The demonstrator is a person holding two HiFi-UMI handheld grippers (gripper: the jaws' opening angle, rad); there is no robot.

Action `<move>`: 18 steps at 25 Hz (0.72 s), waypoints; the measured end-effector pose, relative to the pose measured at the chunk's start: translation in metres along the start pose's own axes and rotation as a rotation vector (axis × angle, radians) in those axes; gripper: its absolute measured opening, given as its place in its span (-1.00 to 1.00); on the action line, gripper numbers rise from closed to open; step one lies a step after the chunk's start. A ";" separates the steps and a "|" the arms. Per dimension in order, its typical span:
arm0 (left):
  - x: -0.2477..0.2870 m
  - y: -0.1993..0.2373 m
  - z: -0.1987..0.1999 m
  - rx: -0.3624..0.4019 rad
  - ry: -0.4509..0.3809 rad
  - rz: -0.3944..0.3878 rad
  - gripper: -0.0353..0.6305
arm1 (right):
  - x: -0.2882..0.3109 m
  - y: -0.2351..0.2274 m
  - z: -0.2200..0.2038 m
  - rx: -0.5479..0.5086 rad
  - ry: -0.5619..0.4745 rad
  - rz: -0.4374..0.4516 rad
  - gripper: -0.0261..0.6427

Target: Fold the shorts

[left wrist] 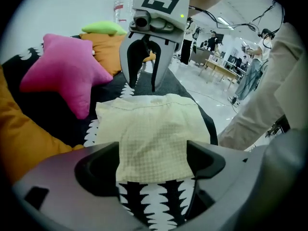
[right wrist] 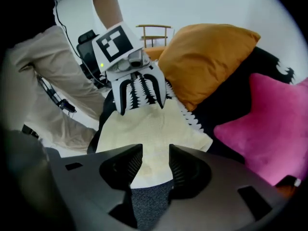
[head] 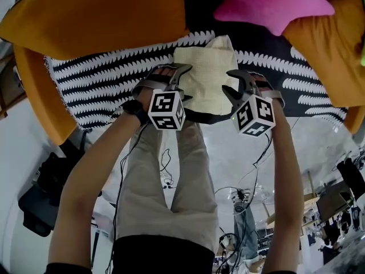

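Observation:
The pale yellow shorts (head: 206, 80) lie folded into a small rectangle on a black-and-white patterned blanket (head: 102, 79). My left gripper (head: 171, 73) hovers at the left edge of the shorts, its jaws spread wide with nothing between them. In the left gripper view the shorts (left wrist: 151, 134) show below and between my left gripper's (left wrist: 151, 165) jaws. At the shorts' right edge my right gripper (head: 244, 85) stands a little above the cloth. In the right gripper view its jaws (right wrist: 155, 162) stand narrow, with a gap through which the shorts (right wrist: 154, 134) show beneath, ungripped.
A big orange cushion (head: 97, 16) lies at the back left, a pink star cushion (head: 274, 4) at the back and another orange one (head: 331, 44) at the right. The person's legs in beige trousers (head: 171, 198) stand at the blanket's near edge.

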State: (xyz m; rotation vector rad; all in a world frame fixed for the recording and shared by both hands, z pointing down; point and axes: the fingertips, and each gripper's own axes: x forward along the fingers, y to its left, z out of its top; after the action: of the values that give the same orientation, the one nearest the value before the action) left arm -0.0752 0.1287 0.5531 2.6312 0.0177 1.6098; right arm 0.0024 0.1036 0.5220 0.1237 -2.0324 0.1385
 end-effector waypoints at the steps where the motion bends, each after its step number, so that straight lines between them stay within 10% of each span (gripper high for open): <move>1: 0.002 -0.001 -0.003 0.004 0.006 -0.001 0.38 | 0.012 0.005 -0.002 -0.034 0.030 0.021 -0.36; 10: 0.042 -0.004 -0.024 0.082 0.102 -0.004 0.17 | 0.061 0.023 -0.037 -0.230 0.140 -0.025 -0.27; 18: 0.055 -0.003 -0.031 0.073 0.140 -0.002 0.13 | 0.084 0.025 -0.042 -0.169 0.315 0.006 -0.41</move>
State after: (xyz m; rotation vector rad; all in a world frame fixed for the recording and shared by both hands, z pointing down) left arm -0.0775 0.1355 0.6155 2.5637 0.0870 1.8231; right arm -0.0020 0.1328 0.6151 -0.0105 -1.7217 -0.0107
